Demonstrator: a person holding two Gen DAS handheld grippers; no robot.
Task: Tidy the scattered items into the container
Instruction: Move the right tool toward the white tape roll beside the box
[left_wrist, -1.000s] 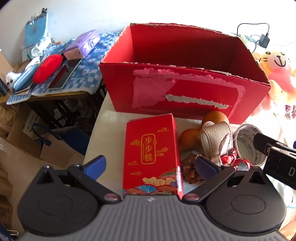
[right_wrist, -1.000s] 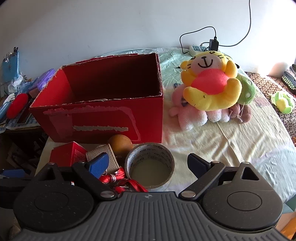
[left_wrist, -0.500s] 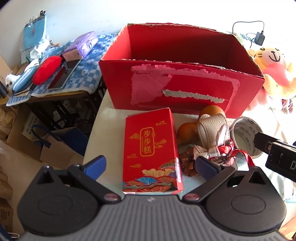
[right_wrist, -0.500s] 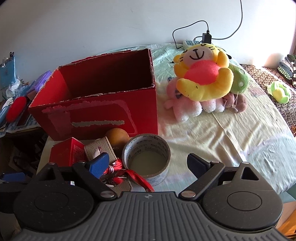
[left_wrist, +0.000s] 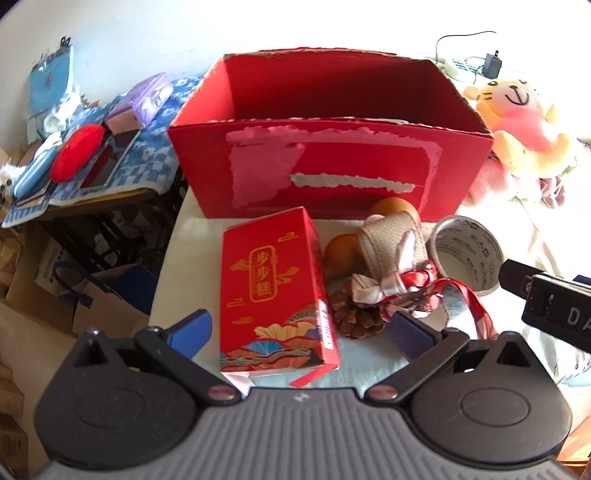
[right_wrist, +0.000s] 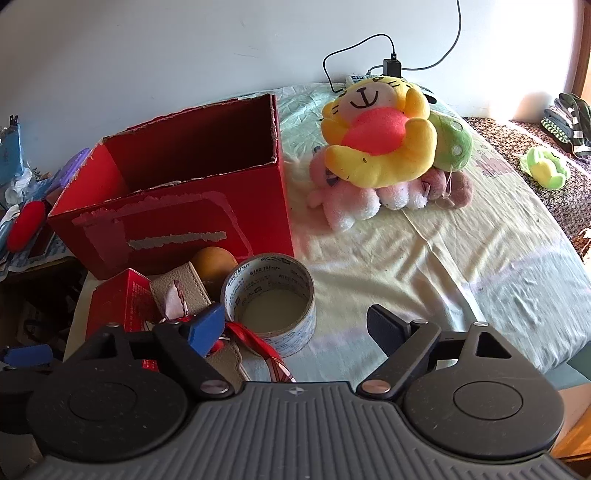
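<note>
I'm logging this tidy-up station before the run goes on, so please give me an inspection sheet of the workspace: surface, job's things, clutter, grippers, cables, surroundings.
Surface: pale sheet, wrinkled.
Job's things: open red cardboard box, nothing seen inside; in front of it a red gift carton, tape roll, beige strap, two orange fruits, pine cone, red ribbon.
Clutter: plush toys right of the box.
Grippers: left hand-held gripper open, straddling the carton's near end; right hand-held gripper open, empty, near the tape roll.
Cables: black charger lead at the wall.
Surroundings: side table with blue checked cloth, paper bags below.
</note>
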